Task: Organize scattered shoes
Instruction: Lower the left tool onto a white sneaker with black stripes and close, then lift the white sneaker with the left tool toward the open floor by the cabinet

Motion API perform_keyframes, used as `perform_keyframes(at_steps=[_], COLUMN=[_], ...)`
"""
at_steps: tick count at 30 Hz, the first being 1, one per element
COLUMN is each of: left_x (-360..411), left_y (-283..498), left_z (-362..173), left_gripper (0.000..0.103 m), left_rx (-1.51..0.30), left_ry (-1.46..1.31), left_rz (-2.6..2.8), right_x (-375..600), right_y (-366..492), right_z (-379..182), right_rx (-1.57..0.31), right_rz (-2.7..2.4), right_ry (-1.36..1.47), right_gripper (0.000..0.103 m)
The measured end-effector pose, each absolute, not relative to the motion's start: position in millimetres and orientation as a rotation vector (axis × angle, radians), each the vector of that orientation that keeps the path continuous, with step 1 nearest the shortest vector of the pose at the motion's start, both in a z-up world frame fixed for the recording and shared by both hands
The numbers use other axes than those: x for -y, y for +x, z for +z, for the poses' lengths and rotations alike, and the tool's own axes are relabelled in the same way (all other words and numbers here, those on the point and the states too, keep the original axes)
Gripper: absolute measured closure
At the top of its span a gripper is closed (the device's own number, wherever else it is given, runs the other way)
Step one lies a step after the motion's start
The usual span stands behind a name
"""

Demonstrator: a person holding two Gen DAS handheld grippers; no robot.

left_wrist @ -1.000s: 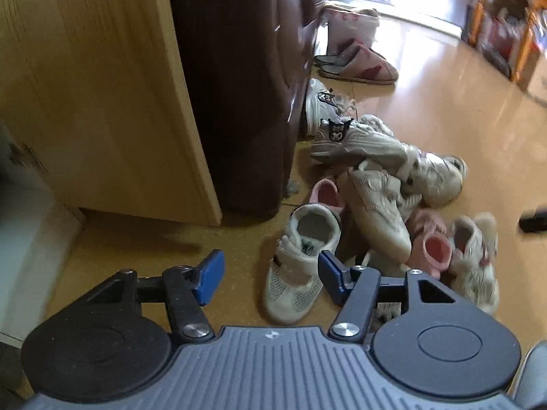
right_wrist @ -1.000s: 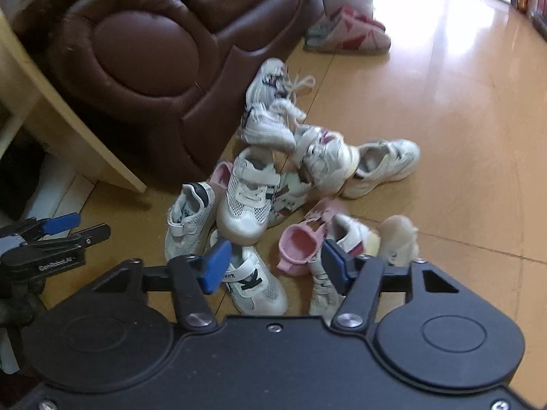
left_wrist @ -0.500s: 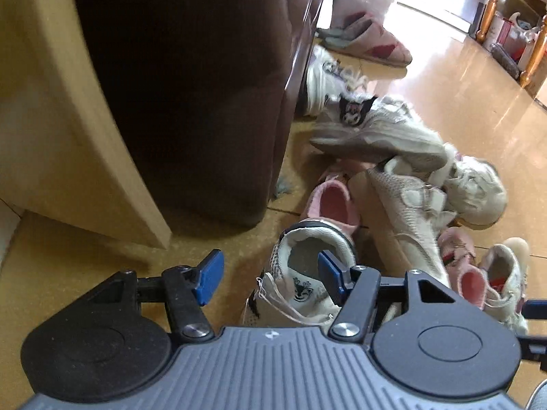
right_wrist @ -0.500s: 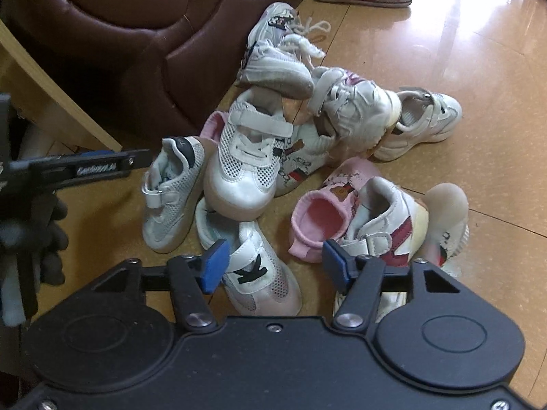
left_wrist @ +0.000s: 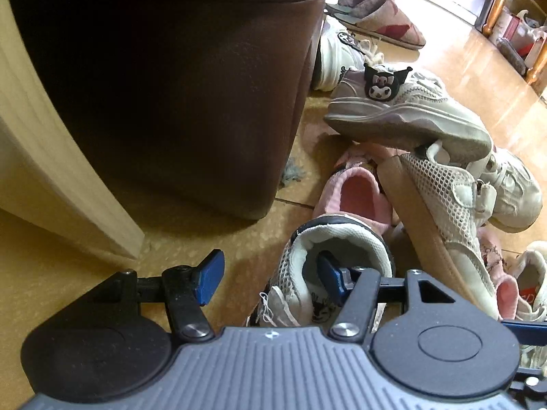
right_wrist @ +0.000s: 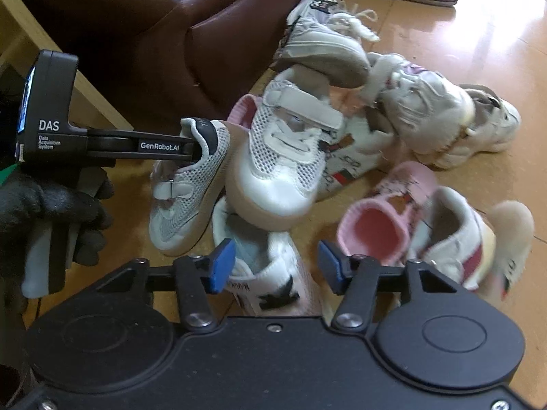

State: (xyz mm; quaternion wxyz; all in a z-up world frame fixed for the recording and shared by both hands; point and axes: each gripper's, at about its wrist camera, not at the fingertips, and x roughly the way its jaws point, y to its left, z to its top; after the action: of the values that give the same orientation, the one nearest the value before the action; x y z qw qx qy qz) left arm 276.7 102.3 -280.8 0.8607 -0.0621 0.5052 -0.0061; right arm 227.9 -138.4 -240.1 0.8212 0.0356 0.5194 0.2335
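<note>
A pile of several small shoes lies on the wood floor beside a brown sofa. My left gripper (left_wrist: 270,278) is open at the heel of a small grey mesh shoe (left_wrist: 294,287). Its right finger sits inside the shoe's opening and its left finger is outside over the floor. In the right wrist view that left gripper (right_wrist: 196,143) reaches the same grey mesh shoe (right_wrist: 184,191), held by a black-gloved hand (right_wrist: 51,212). My right gripper (right_wrist: 276,268) is open, low over a white shoe with black marks (right_wrist: 273,287), with a finger on either side of its opening.
A big white mesh strap shoe (right_wrist: 283,157) leans on the pile, a pink-lined shoe (right_wrist: 376,232) lies to the right, and a cartoon-badge sneaker (left_wrist: 393,102) is on top. The brown sofa (left_wrist: 171,85) and a wood panel (left_wrist: 51,171) close off the left. Slippers (left_wrist: 376,20) lie further back.
Both grippers have dropped and moved forward into the pile. The left one's right finger has entered the grey mesh shoe's opening. The right one has come down over the white shoe.
</note>
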Motion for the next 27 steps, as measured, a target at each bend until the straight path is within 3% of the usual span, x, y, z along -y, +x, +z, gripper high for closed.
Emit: perform_keyframes(at_steps=[7,14,16,17,18,21,27], left_x=[-91.5,-95.8,-96.1,-96.6,-96.5,-92.7,-97.9], left_y=[277.4,278.0,278.0,277.3,277.0,273.1,262.8], left_z=[-278.2,-283.3,-283.0,-282.9,-282.8,-279.8,-270.9], left_gripper=[0.042,0.036,0.046,0.072,0.082,0.090,0.092], left_rx=[-1.034,-1.014,-1.011,-1.009,-1.009,-1.005,-0.994], left_ry=[-0.068,-0.064,-0.074,-0.098,-0.118,-0.113,-0.172], left_rz=[-0.016,-0.035,-0.051,-0.069,-0.081,-0.081,-0.082], right_x=[124.0,117.6,117.7,117.9,118.2,119.1,121.7], right_y=[235.5,236.5,236.5,236.3,236.2,235.7,232.2], right_z=[-254.2,-266.6,-268.1,-268.6,-269.1,-270.7,-269.5], right_rx=[-1.111,-1.127,-1.128,-1.130,-1.131,-1.136,-1.138], right_rz=[0.531,0.520,0.514,0.511,0.508,0.500,0.490], right_ry=[0.054,0.013,0.011,0.014,0.016,0.023,0.020], right_gripper=[0.055,0.060,0.060,0.060,0.060,0.060,0.060])
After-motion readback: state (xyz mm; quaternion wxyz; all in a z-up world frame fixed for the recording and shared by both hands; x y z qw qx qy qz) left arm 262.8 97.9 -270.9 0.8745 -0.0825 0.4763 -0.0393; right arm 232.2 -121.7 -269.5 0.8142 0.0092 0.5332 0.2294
